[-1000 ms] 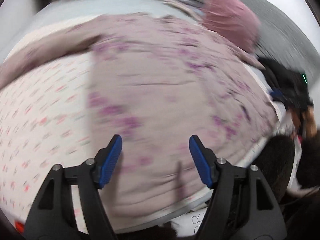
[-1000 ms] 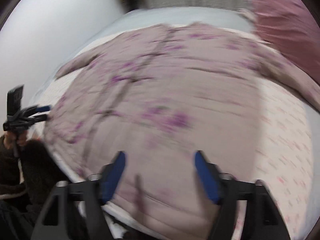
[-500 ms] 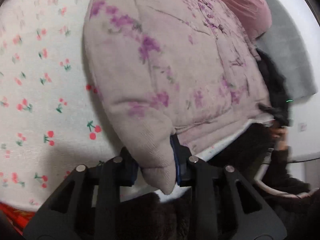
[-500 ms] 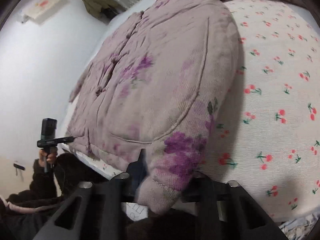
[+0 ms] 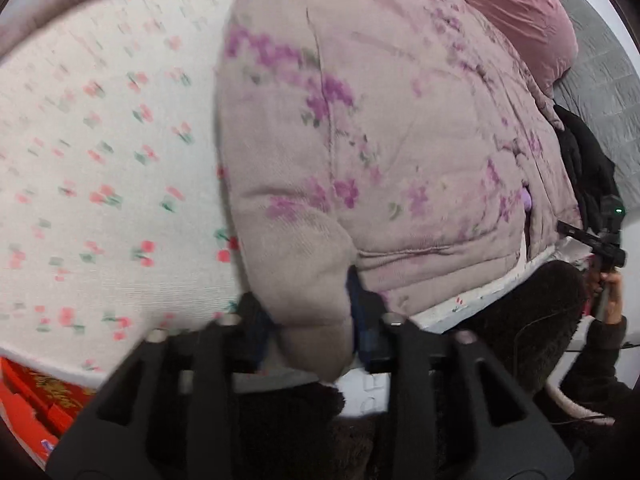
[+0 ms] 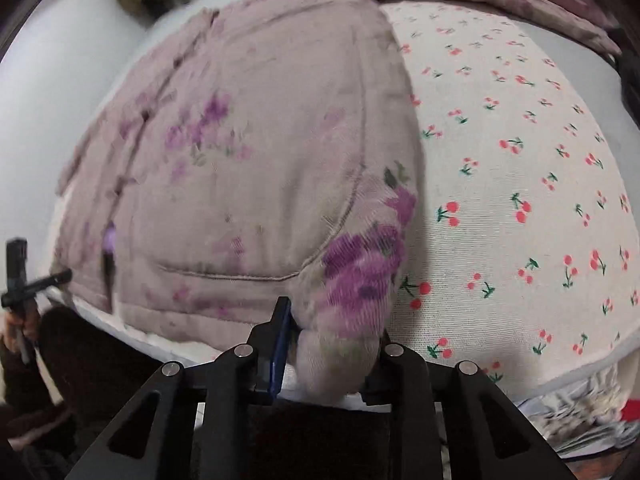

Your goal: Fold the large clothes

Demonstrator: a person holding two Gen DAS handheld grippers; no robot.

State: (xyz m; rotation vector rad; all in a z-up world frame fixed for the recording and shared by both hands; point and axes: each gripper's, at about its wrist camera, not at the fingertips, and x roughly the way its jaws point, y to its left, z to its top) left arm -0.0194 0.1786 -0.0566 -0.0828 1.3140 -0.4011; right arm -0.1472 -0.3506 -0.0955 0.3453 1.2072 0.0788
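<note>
**Both claws on the hem, jacket running away up the bed**

Cherry-print bedsheet (image 6: pixel 520 184) fills the background, cream with little red cherries, and on it lies the big padded jacket (image 5: pixel 400 128), dusty pink with purple flowers, spread flat with its front up. Its long axis runs straight away from both claws, hem nearest, collar end far up the bed near a pink cushion (image 5: pixel 524 28).

Left gripper (image 5: pixel 310 320) sits on the jacket's near corner on its own side; a thick roll of padded hem bulges between its blue pads, which press on it from either side. Its jaws have just been easing apart a little, yet the cloth looks pinched. Right gripper (image 6: pixel 332 344) does the same at the opposite near corner, the one with the big purple bloom, a fat wad of fabric squeezed between its pads; its jaws too have just been opening slightly, fabric between them. Each hand is nearer its own corner, with the whole hem stretched between them along the bed's near edge.

So the coming move, I'd judge, turns on that axis: everything to be folded lies forward and away, so the corners would need carrying up and over towards the collar, together, to keep the hem straight.

Writing? A red packet (image 5: pixel 28 400) at the sheet's edge carries gold characters, too blurred to read. Some dark letters on white below the left claw are cut off and unreadable. No brand visible on the jacket.
</note>
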